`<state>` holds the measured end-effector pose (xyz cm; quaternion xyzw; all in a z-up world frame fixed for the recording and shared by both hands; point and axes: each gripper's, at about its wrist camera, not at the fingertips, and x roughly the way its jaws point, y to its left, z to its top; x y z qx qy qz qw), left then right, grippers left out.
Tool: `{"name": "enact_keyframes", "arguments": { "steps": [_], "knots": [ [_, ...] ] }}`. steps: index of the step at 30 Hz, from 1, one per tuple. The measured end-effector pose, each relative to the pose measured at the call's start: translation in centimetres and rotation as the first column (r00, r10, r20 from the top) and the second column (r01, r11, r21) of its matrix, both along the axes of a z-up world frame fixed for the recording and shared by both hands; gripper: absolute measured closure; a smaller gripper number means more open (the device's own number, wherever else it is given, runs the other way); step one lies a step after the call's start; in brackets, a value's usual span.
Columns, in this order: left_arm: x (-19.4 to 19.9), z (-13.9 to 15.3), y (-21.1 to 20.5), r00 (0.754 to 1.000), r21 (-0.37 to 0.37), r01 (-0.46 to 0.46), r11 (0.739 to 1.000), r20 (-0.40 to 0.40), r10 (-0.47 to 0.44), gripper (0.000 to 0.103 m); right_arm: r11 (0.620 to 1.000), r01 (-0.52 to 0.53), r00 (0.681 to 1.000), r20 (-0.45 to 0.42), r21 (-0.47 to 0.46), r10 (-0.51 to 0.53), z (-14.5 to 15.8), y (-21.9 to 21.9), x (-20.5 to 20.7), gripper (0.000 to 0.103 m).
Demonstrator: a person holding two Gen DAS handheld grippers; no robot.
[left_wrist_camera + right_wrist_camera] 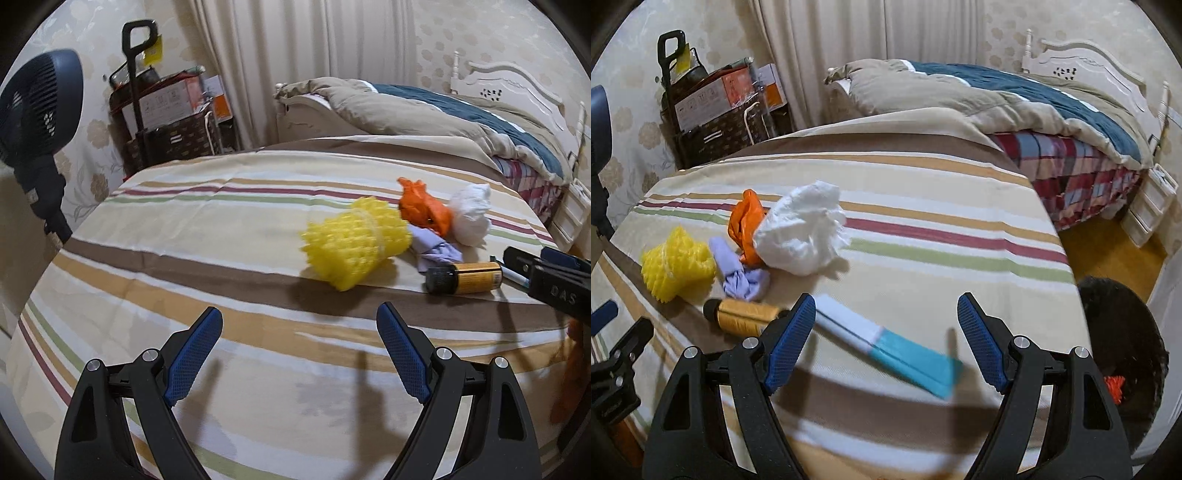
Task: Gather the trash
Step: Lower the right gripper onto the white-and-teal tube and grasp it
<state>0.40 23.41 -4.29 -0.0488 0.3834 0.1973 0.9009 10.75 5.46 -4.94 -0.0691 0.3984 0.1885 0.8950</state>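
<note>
Striped cloth [923, 192] covers the surface; all the trash sits on it, in a loose cluster.

Left gripper [299, 325]: fingers wide apart, nothing between them, hovering over bare cloth. Yellow foam net [356, 245] lies ahead of it and slightly to the right, not touched.

Right gripper [886, 314]: fingers wide apart too. White-and-teal flat packet [890, 343] lies on the cloth in the gap between them; pads [980, 343] do not press on it. Its white end sits close to the left-hand finger, contact unclear because of blur.

Rest of the cluster, seen from the right wrist:
- crumpled white paper [803, 234], touching the orange plastic bag [746, 221] beside it
- lilac wad [738, 273] just in front of the orange bag, next to the yellow net
- small bottle [746, 314] with a yellow label and dark cap, lying on its side, nearest the left-hand finger

Dark round bin [1123, 332] stands off the right edge of the surface, lower than it, with something orange [1113, 386] inside.

Left wrist view shows the right gripper's black body at the right edge, close to the bottle. Bed [1015, 96] with a tan and blue quilt behind the surface; dark fan [37, 107] at far left.
</note>
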Motion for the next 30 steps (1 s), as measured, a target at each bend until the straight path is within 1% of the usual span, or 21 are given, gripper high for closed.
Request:
{"name": "enact_keyframes", "arguments": {
  "steps": [6, 14, 23, 26, 30],
  "knots": [
    [-0.4, 0.0, 0.7, 1.0, 0.0, -0.01, 1.0, 0.001, 0.01, 0.018, 0.999, -0.025, 0.999, -0.02, -0.02, 0.025, -0.4, 1.1, 0.1, 0.026],
    [-0.8, 0.0, 1.6, 0.999, -0.007, -0.031, 0.999, 0.003, 0.031, 0.018, 0.995, -0.091, 0.995, -0.036, -0.046, 0.09, -0.8, 2.0, -3.2, 0.025],
    [-2.0, 0.0, 2.9, 0.998, -0.005, -0.068, 0.998, 0.003, 0.068, 0.018, 0.987, -0.152, 0.988, -0.041, -0.044, 0.15, -0.9, 2.9, -5.6, 0.025],
    [-2.4, 0.0, 3.5, 0.997, -0.013, -0.079, 0.997, 0.005, 0.079, 0.018, 0.989, -0.139, 0.99, -0.03, -0.053, 0.138, -0.8, 2.7, -5.8, 0.025],
    [-2.6, -0.1, 3.7, 0.997, -0.021, -0.082, 0.996, 0.007, 0.082, 0.018, 0.997, -0.071, 0.997, -0.03, -0.017, 0.07, -0.5, 1.3, -5.3, 0.025]
  ]
}}
